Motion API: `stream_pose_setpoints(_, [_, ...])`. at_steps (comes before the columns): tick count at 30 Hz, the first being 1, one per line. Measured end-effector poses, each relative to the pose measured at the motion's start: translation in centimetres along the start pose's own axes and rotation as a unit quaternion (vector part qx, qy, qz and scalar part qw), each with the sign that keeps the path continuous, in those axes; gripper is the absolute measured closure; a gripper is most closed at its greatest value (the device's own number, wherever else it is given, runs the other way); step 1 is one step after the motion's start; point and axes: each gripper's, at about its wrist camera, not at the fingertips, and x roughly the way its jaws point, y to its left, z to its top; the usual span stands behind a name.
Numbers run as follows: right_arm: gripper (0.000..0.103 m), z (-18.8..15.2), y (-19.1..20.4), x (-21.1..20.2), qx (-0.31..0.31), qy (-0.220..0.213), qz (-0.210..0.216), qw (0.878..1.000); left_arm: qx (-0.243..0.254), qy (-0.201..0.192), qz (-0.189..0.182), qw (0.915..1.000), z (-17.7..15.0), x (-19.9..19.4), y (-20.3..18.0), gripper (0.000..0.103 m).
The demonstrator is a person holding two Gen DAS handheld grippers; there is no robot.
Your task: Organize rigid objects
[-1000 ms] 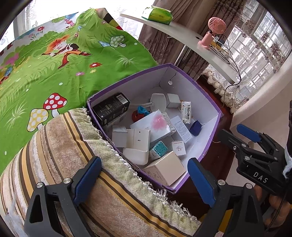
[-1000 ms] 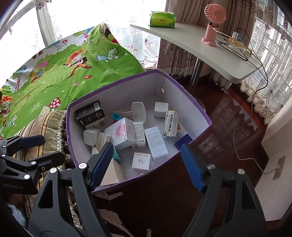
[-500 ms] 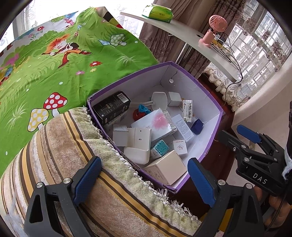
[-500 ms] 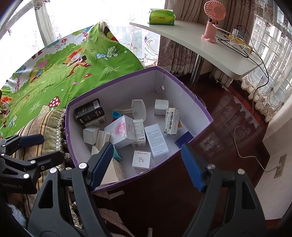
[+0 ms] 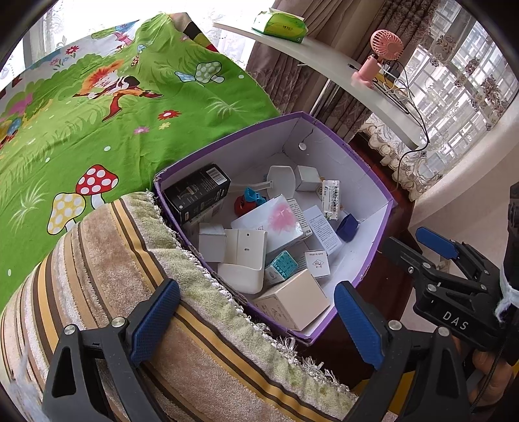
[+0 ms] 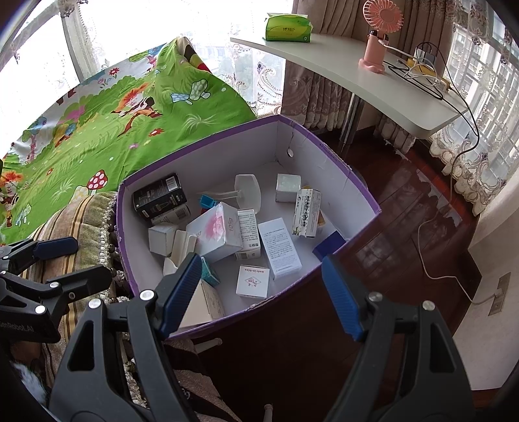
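Note:
A purple-rimmed cardboard box (image 5: 376, 168) (image 6: 327, 152) holds several small items: a black carton (image 5: 198, 191) (image 6: 159, 194), a white box with a pink print (image 5: 275, 220) (image 6: 217, 230), a white plastic holder (image 5: 241, 263), a beige carton (image 5: 293, 298) and small white cartons (image 6: 279, 246). My left gripper (image 5: 256, 318) is open and empty, above the striped cushion by the box's near corner. My right gripper (image 6: 259, 292) is open and empty, above the box's near rim. Each gripper shows in the other's view, the right one (image 5: 431, 256) and the left one (image 6: 65, 259).
A striped cushion (image 5: 97, 292) lies left of the box, next to a green cartoon sheet (image 5: 97, 107). A white desk (image 6: 356, 65) behind carries a pink fan (image 6: 379, 35), a tissue pack (image 6: 285, 27) and cables. Dark wooden floor (image 6: 405, 211) lies right of the box.
Both views have shifted very slightly. Both grippers stay open and empty, and the items in the box have not moved.

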Motion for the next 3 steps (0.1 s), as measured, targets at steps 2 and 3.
stream_pose_setpoints(2, [0.024,-0.06,0.02,0.11,0.0,0.002,0.0,1.0,0.001,0.0,0.003,1.0,0.0,0.05,-0.14,0.006])
stream_pose_setpoints(3, [0.024,-0.11,0.02,0.16,0.0,0.002,0.001,1.0,-0.003,0.002,0.003,1.0,0.07,0.13,-0.09,0.006])
